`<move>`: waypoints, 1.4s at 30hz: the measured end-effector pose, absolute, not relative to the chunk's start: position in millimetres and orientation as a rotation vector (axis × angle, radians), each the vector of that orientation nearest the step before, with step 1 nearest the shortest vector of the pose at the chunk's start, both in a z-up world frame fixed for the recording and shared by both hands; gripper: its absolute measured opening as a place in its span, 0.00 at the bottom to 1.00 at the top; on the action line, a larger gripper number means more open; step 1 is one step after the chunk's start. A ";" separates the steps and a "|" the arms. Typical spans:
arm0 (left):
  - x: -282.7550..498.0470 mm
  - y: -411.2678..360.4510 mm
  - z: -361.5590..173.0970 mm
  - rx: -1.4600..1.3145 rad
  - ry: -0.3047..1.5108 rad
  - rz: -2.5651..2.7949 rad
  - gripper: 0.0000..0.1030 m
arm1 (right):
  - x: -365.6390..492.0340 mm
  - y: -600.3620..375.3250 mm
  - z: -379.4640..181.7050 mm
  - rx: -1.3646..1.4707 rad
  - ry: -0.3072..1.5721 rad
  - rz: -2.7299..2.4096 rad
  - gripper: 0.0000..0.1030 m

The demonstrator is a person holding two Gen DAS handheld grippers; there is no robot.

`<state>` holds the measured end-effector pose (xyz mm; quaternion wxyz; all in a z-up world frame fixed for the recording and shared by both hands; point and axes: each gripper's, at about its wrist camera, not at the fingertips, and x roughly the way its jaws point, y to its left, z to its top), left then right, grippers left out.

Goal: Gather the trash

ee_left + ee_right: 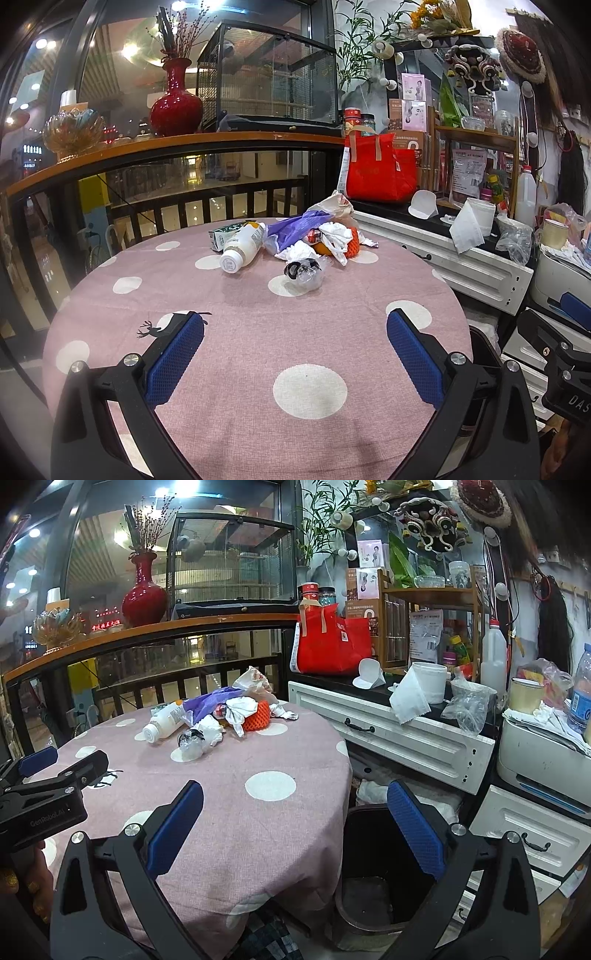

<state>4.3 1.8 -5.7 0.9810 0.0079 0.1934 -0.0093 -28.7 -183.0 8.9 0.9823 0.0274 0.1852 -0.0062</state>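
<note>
Trash heaped at the far side of the round table (pixel 258 369), on the pink dotted cloth. In the pile (pixel 314 240) we see a white plastic bottle (pixel 242 245) lying on its side with its cap toward us, a green carton (pixel 225 234) just behind it, a purple bag (pixel 295 227), crumpled white paper (pixel 334 236), an orange foam net (pixel 354 242) and a crushed clear plastic piece (pixel 306 271) nearest us. The items touch or overlap one another; the clear plastic sits slightly apart at the front.

We hold the left gripper (pixel 295 332) over the near half of the table, its blue-padded fingers spread wide, nothing between them, well short of the pile. The right gripper (pixel 295 805) hangs at the table's right edge, fingers likewise spread wide and empty; a dark bin (pixel 373 878) stands on the floor below it, beside the table. The right view also catches the left gripper at its left edge.

A red bag (pixel 380 171) sits on the white cabinet (pixel 461 266) to the right, and a red vase (pixel 175 101) on the ledge behind.
</note>
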 end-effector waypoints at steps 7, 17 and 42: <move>4.4 2.2 -5.7 0.015 0.390 -0.018 0.95 | -29.0 -184.1 9.6 0.058 0.376 -0.013 0.96; 4.8 2.9 -6.2 0.016 0.392 -0.017 0.95 | -28.5 -182.9 8.9 0.055 0.380 -0.012 0.96; 17.5 7.2 -17.6 0.013 0.446 -0.013 0.95 | -16.0 -178.8 -0.6 0.026 0.427 -0.006 0.96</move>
